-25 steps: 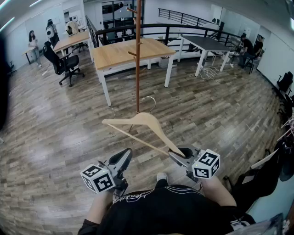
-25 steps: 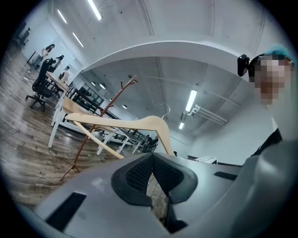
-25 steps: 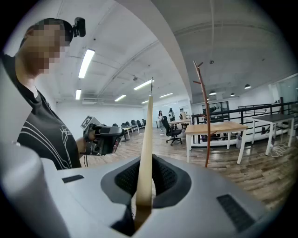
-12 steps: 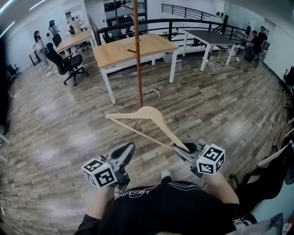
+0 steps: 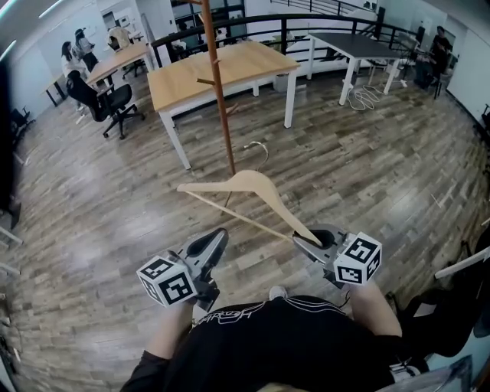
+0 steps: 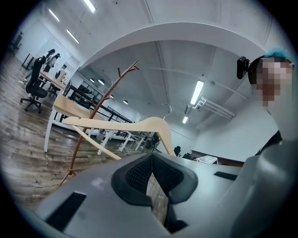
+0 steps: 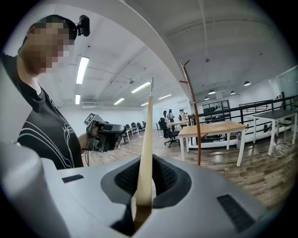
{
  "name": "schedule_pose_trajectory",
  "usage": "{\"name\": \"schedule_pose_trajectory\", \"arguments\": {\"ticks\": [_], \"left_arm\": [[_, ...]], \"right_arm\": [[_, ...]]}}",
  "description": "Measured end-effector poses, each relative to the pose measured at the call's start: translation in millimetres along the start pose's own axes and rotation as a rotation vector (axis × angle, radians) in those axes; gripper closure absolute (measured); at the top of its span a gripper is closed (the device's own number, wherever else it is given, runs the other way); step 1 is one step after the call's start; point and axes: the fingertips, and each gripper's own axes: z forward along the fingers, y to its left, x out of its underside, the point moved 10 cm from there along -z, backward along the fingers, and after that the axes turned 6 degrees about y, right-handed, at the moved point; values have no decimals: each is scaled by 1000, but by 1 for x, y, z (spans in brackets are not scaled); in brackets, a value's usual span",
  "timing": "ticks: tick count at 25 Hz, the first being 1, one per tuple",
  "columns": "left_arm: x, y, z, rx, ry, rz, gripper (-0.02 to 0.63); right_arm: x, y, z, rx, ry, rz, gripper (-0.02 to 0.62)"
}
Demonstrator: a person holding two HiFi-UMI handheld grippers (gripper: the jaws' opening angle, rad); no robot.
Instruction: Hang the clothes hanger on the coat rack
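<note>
A pale wooden clothes hanger [image 5: 246, 190] with a metal hook [image 5: 261, 151] is held out in front of me, tilted. My right gripper [image 5: 312, 238] is shut on its right arm end; in the right gripper view the hanger [image 7: 146, 139] runs edge-on up from between the jaws of that gripper [image 7: 143, 197]. My left gripper [image 5: 212, 243] is shut with nothing in it, below and left of the hanger [image 6: 139, 124]; its pads [image 6: 139, 174] meet. The brown coat rack [image 5: 217, 92] stands just beyond the hanger, its pegs [image 6: 126, 72] high up.
A wood-topped table [image 5: 230, 69] stands right behind the rack, with a black office chair [image 5: 103, 103] to its left and a dark table [image 5: 360, 47] at back right. People stand at the far left [image 5: 75, 47]. A black railing [image 5: 291, 19] closes the back.
Both grippers and the hanger have moved forward towards the coat rack, which now looks nearer. The grip on the hanger is unchanged.
</note>
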Motion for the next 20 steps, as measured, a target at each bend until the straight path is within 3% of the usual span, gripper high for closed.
{"name": "schedule_pose_trajectory", "arguments": {"ticks": [12,20], "left_arm": [[-44,25,136,15,31,31,598],[-65,27,165,30,25,79,598]], "right_arm": [[-17,-134,-15,4,-2,-50,529],[-25,-172,-12,12,-3,-84,529]]}}
